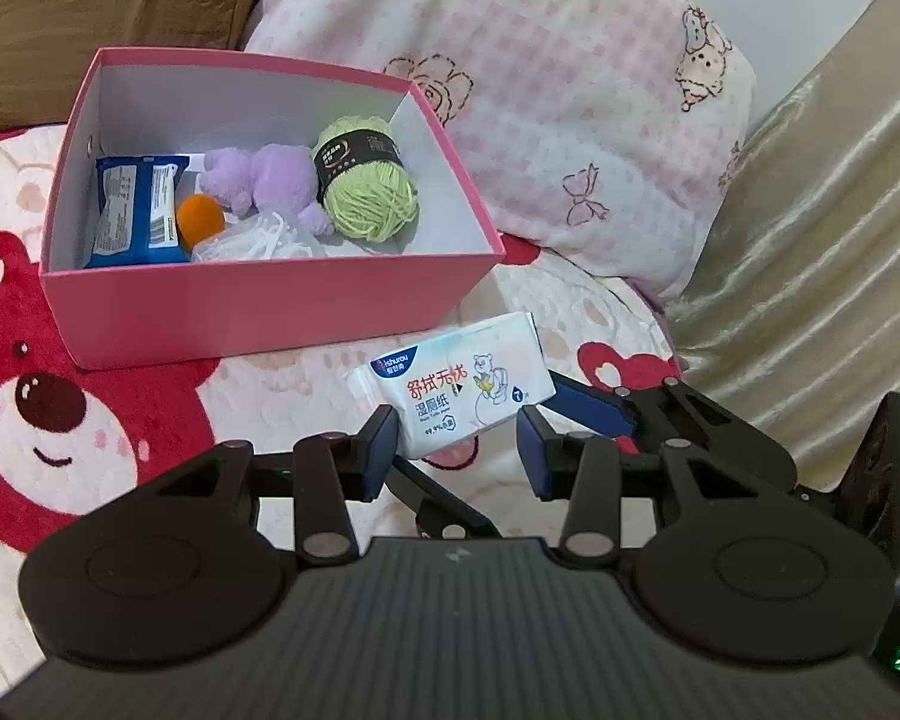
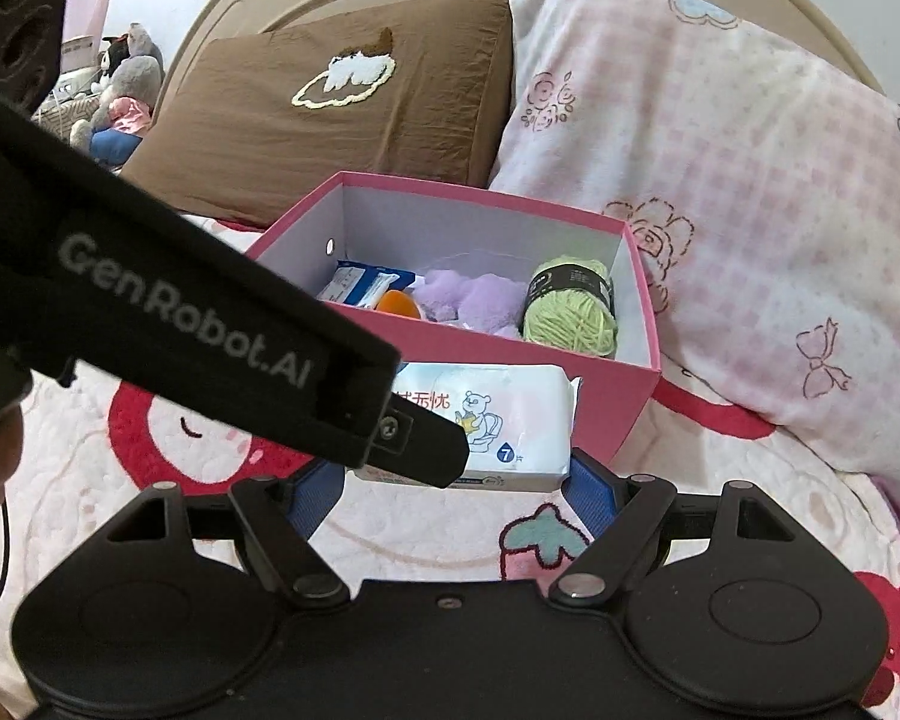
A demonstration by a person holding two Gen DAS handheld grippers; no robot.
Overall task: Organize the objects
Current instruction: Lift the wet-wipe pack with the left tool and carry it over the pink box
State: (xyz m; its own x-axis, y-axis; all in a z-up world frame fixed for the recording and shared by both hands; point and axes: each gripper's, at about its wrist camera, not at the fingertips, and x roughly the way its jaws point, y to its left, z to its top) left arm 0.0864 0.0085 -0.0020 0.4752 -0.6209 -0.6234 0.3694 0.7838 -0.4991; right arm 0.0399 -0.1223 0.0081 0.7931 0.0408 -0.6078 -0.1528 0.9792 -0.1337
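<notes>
Two grippers (image 1: 459, 450) (image 2: 456, 489) pinch one soft, crinkly wipes pack (image 2: 498, 420) — rectangular; glossy.

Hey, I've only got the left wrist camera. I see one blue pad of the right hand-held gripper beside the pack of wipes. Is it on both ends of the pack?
Observer: Yes. In the right wrist view the right hand-held gripper has its blue pads against the two short ends of the pack of wipes.
Operator: Good. Anything loose that I can't see from here?
Observer: A heap of stuffed toys sits in the far background at the left edge, beyond the brown pillow.
</notes>
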